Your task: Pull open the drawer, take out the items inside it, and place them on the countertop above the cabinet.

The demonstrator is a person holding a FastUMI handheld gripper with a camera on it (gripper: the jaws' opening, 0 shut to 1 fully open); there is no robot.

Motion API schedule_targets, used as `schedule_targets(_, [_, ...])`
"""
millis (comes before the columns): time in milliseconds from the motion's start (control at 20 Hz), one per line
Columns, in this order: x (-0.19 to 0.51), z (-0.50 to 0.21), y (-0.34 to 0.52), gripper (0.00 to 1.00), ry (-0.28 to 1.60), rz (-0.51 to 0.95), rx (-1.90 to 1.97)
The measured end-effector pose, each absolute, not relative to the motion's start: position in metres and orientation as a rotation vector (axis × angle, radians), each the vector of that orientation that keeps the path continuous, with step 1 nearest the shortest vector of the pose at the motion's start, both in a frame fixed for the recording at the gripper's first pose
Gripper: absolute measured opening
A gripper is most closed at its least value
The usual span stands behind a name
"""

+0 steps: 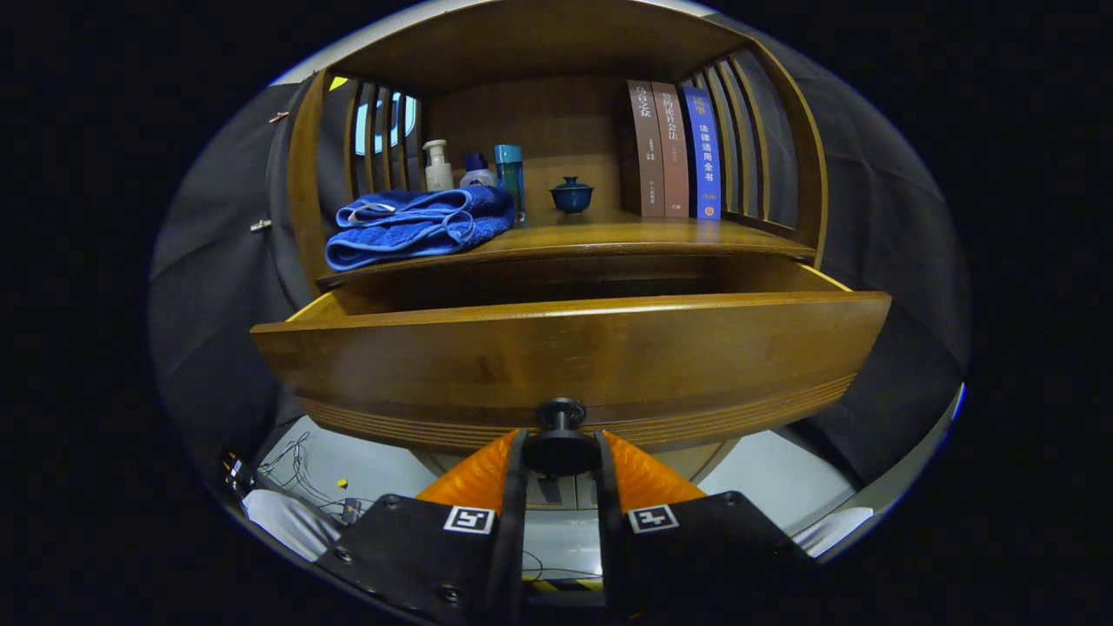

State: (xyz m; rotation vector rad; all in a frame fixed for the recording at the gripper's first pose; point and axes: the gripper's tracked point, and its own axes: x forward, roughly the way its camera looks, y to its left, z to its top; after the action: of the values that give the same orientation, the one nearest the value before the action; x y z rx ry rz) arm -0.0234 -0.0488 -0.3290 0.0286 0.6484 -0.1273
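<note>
While tongs [561, 452] clamp its knob [561, 416], drawer [569, 361] pulled out, front lying crosswise

Towel [417, 226] on countertop [609, 235] above drawer [565, 356]

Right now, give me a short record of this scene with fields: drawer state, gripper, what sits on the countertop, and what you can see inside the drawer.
drawer: brown wooden drawer pulled open
gripper: gripper shut on the round dark knob
countertop left: folded blue towel, three small bottles behind it
countertop middle: small blue lidded cup
countertop right: three upright books
drawer contents: hidden behind the drawer front
</note>
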Motion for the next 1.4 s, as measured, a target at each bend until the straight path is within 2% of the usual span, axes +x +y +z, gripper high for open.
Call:
schedule_targets(500, [-0.083, -0.327, -0.041, 0.41, 0.748, -0.146, 0.072])
schedule_targets(800, [-0.095, -0.330, -0.041, 0.41, 0.802, -0.158, 0.088])
schedule_targets(900, [-0.104, -0.329, -0.037, 0.52, 0.837, -0.161, 0.102])
schedule_targets(1050, [-0.109, -0.299, -0.036, 0.98, 0.822, -0.155, 0.110])
schedule_targets(1250, [-0.103, -0.235, -0.030, 0.98, 0.782, -0.120, 0.093])
schedule_targets(1400, [-0.060, -0.208, -0.027, 0.98, 0.732, -0.093, 0.130])
